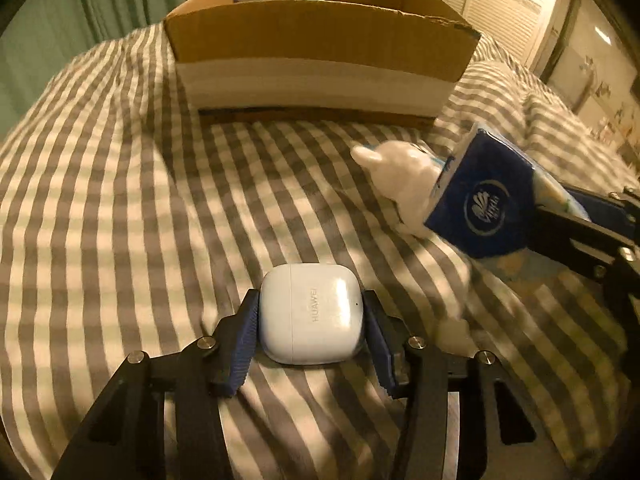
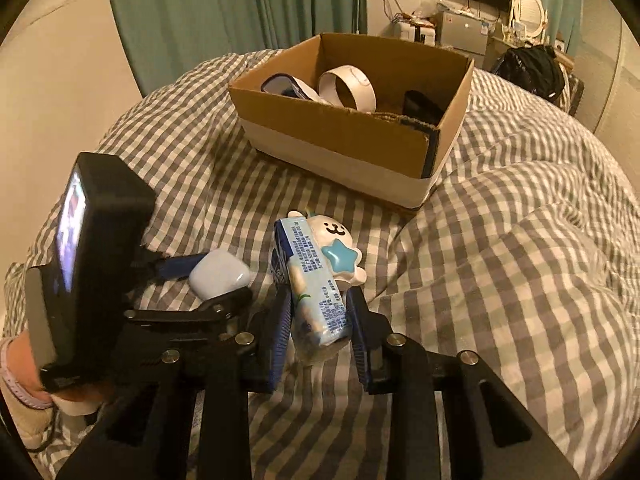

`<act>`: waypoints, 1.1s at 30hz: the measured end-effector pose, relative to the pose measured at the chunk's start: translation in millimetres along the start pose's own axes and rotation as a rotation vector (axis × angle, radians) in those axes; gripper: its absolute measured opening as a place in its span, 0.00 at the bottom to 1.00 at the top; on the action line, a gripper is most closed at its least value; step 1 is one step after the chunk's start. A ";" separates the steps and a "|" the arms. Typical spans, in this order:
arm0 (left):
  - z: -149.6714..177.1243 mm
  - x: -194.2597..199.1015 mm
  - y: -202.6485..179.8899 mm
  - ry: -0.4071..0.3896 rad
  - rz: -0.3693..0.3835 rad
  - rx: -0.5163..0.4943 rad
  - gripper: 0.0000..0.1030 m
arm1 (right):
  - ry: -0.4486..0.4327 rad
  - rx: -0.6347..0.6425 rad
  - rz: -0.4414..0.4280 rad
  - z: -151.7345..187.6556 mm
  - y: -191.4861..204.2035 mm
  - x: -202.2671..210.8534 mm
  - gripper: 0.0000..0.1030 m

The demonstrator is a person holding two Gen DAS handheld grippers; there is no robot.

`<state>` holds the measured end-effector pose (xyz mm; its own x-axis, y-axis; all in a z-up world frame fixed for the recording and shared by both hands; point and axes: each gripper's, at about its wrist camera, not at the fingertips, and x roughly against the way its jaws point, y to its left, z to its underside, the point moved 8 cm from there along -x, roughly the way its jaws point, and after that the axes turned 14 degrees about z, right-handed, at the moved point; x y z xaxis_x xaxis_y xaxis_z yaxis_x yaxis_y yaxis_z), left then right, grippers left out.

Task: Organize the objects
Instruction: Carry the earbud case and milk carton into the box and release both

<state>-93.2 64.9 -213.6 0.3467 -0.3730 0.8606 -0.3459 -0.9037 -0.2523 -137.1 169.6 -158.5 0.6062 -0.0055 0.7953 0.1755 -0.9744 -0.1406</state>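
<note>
My left gripper (image 1: pixel 311 312) is shut on a white Huawei earbud case (image 1: pixel 311 314), low over the checked bedspread; the case also shows in the right wrist view (image 2: pixel 220 274). My right gripper (image 2: pixel 318 314) is shut on a blue tissue pack (image 2: pixel 316 284), held upright; the pack shows in the left wrist view (image 1: pixel 482 200) at the right. A white cat-shaped toy (image 2: pixel 336 246) with a blue star lies just behind the pack, also in the left wrist view (image 1: pixel 404 176). An open cardboard box (image 1: pixel 320 52) stands beyond both grippers, also in the right wrist view (image 2: pixel 352 136).
The box holds a white tape roll (image 2: pixel 352 88), a blue-rimmed item (image 2: pixel 286 86) and a dark object (image 2: pixel 420 108). The bedspread (image 1: pixel 120 200) is rumpled, with a raised fold on the right (image 2: pixel 520 240). Green curtains (image 2: pixel 224 8) hang behind. A black bag (image 2: pixel 532 66) sits past the bed.
</note>
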 end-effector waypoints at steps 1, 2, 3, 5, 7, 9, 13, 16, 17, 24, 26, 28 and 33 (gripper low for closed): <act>3.0 3.8 -2.1 0.001 0.006 0.004 0.50 | -0.002 0.003 0.007 0.6 0.5 2.4 0.26; 6.8 9.3 -4.3 0.001 0.006 0.005 0.50 | -0.004 0.008 0.015 1.1 1.6 5.0 0.26; 8.9 13.2 -5.6 -0.003 0.003 0.005 0.50 | -0.006 0.014 0.025 2.3 3.3 8.7 0.26; 13.6 24.3 -8.6 -0.018 0.002 0.011 0.50 | -0.011 0.019 0.034 4.8 5.3 16.0 0.26; 18.9 33.5 -12.7 -0.034 0.012 0.019 0.50 | -0.019 0.020 0.042 8.5 6.3 24.9 0.26; 25.5 48.1 -16.2 -0.058 0.022 0.026 0.50 | -0.030 0.019 0.050 10.3 7.3 34.7 0.26; 11.2 63.8 -12.1 -0.101 0.034 0.023 0.50 | -0.052 0.030 0.069 12.5 12.1 56.0 0.26; 10.2 80.6 -16.5 -0.131 0.029 0.017 0.50 | -0.080 0.039 0.079 9.5 15.3 74.3 0.26; 8.6 86.3 -17.6 -0.141 0.026 0.015 0.50 | -0.091 0.040 0.081 8.4 16.1 80.1 0.26; -14.9 129.6 -26.9 -0.230 0.009 -0.013 0.50 | -0.184 0.045 0.099 -10.1 13.7 127.4 0.26; -23.6 139.8 -29.1 -0.249 0.010 -0.017 0.50 | -0.211 0.053 0.116 -15.2 9.9 140.1 0.26; -35.0 147.1 -30.8 -0.265 0.007 -0.025 0.50 | -0.240 0.069 0.152 -22.1 4.3 151.3 0.26; -75.7 159.4 -38.5 -0.299 0.019 -0.054 0.50 | -0.285 0.081 0.174 -45.3 -6.5 166.8 0.26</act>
<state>-90.7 56.2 -33.2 0.5784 -0.4424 0.6853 -0.3981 -0.8864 -0.2363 -72.3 164.8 1.7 0.8227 -0.0960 0.5603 0.1047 -0.9432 -0.3153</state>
